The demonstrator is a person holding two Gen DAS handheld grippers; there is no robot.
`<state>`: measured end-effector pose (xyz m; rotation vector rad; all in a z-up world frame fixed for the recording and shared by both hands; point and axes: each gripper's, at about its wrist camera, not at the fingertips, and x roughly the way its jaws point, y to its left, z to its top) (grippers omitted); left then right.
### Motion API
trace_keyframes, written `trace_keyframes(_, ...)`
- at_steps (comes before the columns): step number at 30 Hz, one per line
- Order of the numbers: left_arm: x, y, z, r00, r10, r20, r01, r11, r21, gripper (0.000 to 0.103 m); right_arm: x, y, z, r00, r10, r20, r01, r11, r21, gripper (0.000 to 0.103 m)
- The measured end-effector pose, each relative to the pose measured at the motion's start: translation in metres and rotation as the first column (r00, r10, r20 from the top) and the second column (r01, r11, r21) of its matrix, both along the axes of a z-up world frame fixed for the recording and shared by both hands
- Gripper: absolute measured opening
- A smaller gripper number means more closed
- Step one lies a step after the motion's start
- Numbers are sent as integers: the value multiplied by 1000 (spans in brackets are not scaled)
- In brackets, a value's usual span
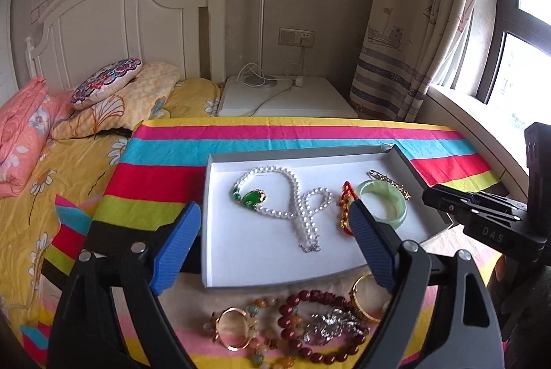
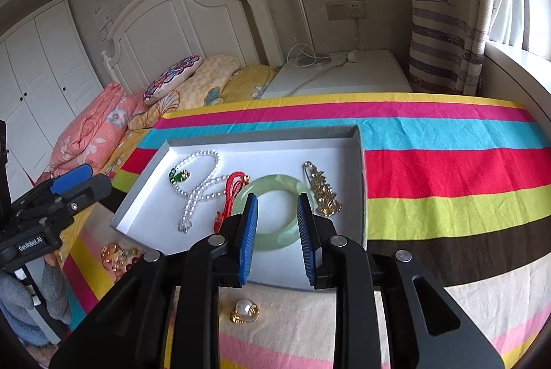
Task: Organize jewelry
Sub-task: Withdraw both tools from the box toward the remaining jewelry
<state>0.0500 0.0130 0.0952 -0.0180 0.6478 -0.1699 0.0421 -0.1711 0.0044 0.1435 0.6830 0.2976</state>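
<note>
Jade bangle (image 2: 275, 217) in tray (image 2: 144, 196); right gripper (image 2: 277, 202) above, part-open, empty; left gripper (image 1: 273, 214) wide, empty.

A striped cloth (image 2: 447, 169) covers the table beside a bed with a white headboard (image 1: 113, 21), a patterned cushion (image 1: 106, 81), a folded pink quilt (image 1: 20, 131), a nightstand (image 1: 292, 96) and a boat-print curtain (image 1: 413, 17).

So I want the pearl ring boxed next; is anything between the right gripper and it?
Nothing visible. The pearl ring lies bare on the cloth just below the open right gripper, outside the box, whose near wall it must clear.
</note>
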Motion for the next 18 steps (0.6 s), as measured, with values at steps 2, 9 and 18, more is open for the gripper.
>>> trace_keyframes(2, -14, 16, -4, 1000, 27, 0, -27, 1000, -11, 88, -9, 8, -6, 999, 33, -1, -33, 999, -23, 24)
trace_keyframes(9, -63, 47, -34, 997, 65, -38, -65, 998, 4, 89, -40, 50, -18, 977, 211, 1, -209, 966, -156, 24)
trace_keyframes(18, -95, 49, -75, 991, 1, -136, -5, 1000, -29, 89, -83, 100, -33, 880, 476, -14, -439, 799, -411, 23)
